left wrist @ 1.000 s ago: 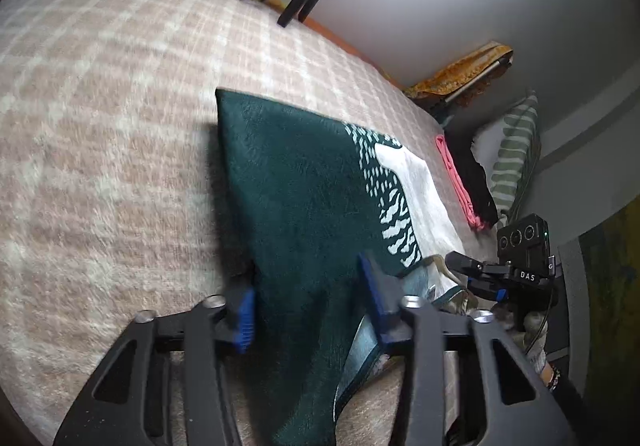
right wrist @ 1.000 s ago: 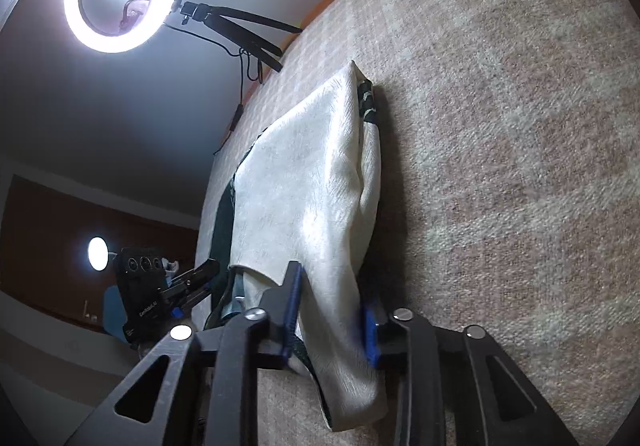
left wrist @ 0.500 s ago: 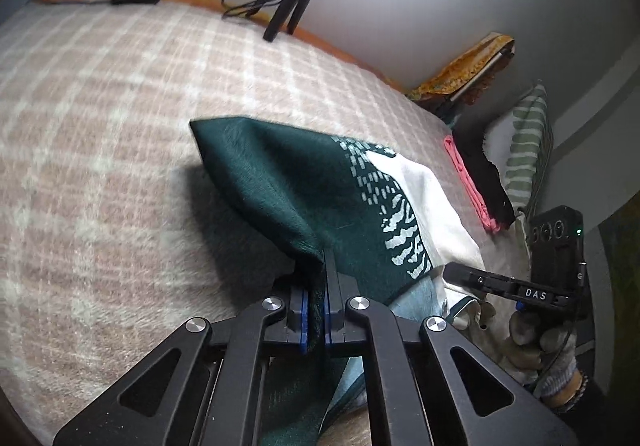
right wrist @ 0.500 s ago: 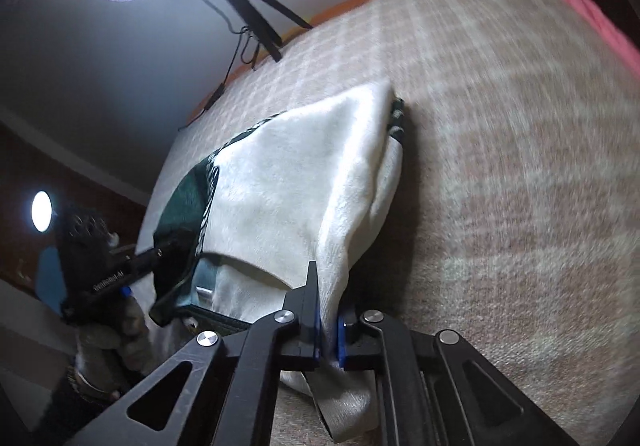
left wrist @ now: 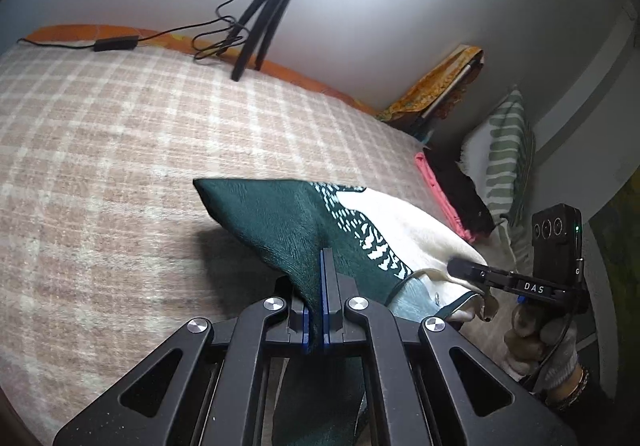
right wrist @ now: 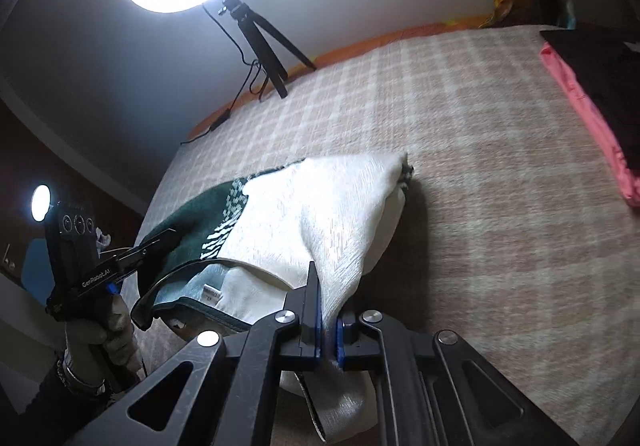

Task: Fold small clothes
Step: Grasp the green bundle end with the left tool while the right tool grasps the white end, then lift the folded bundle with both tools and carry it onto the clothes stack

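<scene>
A small garment, dark green (left wrist: 280, 221) on one half and cream (right wrist: 320, 205) on the other, with a speckled band between, hangs lifted above a plaid bed blanket (left wrist: 100, 149). My left gripper (left wrist: 323, 310) is shut on the green near edge. My right gripper (right wrist: 326, 322) is shut on the cream near edge. Each gripper also shows in the other's view: the right one (left wrist: 472, 270) and the left one (right wrist: 160, 242). The garment's far edge still rests on the blanket.
A ring light on a black tripod (right wrist: 264, 45) stands at the bed's far edge with its cable (left wrist: 116, 43). A stack of pink and black folded clothes (right wrist: 592, 93) lies at the right. A striped pillow (left wrist: 508, 161) leans by the wall.
Both grippers were open around the garment's near edge, then shut on it. They have since raised the near edge off the blanket.
</scene>
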The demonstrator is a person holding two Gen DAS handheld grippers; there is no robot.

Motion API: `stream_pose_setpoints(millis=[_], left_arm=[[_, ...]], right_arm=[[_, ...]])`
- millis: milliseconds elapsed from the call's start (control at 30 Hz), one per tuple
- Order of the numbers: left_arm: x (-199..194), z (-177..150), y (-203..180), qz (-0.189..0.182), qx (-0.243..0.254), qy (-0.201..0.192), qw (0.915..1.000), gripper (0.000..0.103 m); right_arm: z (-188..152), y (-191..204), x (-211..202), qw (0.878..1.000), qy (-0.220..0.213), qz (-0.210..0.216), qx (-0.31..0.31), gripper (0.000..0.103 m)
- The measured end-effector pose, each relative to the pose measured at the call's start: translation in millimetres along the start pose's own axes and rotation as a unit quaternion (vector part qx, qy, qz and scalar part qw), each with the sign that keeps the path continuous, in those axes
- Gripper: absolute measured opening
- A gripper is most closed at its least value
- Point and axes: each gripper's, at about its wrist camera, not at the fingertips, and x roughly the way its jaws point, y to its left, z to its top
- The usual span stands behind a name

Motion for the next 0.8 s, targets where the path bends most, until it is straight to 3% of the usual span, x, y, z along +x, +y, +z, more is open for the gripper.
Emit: stream_pose_setpoints(millis=[233, 400, 800], left_arm=[[13, -1, -47, -0.018, 0.042, 0.002, 0.9990, 0.002], [28, 8, -74, -0.045, 0.044, -0.001, 0.9980, 0.002], [77, 57, -156, -0.082, 0.095, -0.016, 0.9919, 0.002]], right_arm=[[-2, 1, -33, 0.999, -0.017, -0.019, -0.020, 0.002], [3, -10, -65, 0.999, -0.039, -0.030, -0.023, 0.002], [55, -68, -144, 0.990, -0.100, -0.091, -0.048, 0.002]])
